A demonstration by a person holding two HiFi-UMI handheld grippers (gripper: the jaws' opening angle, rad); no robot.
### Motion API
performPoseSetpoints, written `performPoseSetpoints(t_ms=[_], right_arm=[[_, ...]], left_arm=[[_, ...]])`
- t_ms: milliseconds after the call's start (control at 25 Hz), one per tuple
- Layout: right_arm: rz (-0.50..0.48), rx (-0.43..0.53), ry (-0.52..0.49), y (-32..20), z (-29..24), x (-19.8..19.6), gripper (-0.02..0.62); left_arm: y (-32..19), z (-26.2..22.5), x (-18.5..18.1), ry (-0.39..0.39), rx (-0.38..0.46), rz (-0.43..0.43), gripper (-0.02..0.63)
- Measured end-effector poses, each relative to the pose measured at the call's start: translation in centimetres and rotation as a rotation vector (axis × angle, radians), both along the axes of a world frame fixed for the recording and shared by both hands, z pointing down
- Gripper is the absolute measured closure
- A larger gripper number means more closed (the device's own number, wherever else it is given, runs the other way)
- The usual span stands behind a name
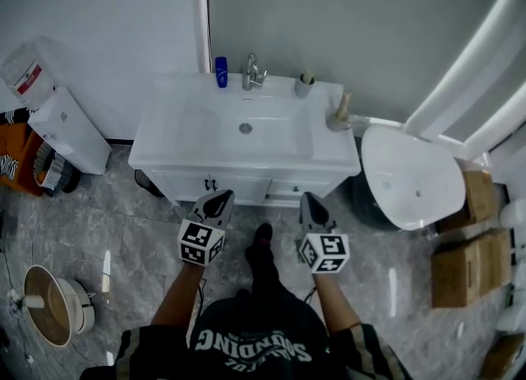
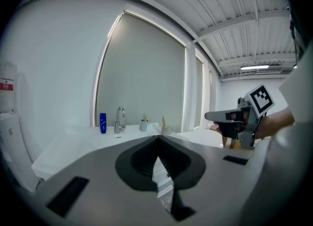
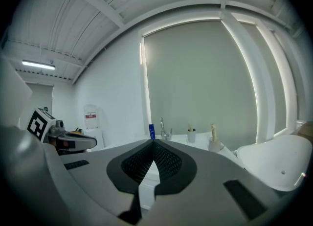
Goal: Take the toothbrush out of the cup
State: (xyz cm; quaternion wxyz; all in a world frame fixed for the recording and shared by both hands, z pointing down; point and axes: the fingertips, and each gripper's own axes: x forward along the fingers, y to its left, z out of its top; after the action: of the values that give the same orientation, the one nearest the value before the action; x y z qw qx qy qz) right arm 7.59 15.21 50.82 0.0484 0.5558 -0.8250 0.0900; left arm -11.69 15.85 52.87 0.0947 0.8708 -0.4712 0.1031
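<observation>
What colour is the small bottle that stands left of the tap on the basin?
The bottle is blue, clearest in the head view.

Open way at 12 o'clock over bare white basin counter (image 1: 164, 148). Hemming in the small grey cup (image 1: 304, 85): chrome tap (image 1: 251, 74) at its 9 o'clock, beige upright bottle (image 1: 340, 113) at its 4 o'clock, grey wall (image 1: 345, 16) close behind.

The toothbrush (image 1: 306, 76) in the cup (image 1: 303, 87) is too small to make out clearly.
</observation>
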Motion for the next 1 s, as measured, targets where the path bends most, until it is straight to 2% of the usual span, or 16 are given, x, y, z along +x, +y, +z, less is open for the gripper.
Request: performPoseSetpoints(t_ms=[320,760,1000], right_arm=[[-0.01,-0.028,-0.018,-10.4,1.0,-0.2,0.6],[-0.053,-0.028,-0.034,-28.7,-0.8,0.7,0.601],[-0.092,-0.03,-0.022,-34.2,-1.1,-0.1,0.6]], left_arm=[[-9.6,0.3,-0.4,-0.023,-0.023,-0.021,0.607],[-26.4,-2.1,1.2,-0.045,-0.003,-0.035,0.607],[-31.2,-1.9,1.9,-0.036,-0.021,-0.046,0.607]])
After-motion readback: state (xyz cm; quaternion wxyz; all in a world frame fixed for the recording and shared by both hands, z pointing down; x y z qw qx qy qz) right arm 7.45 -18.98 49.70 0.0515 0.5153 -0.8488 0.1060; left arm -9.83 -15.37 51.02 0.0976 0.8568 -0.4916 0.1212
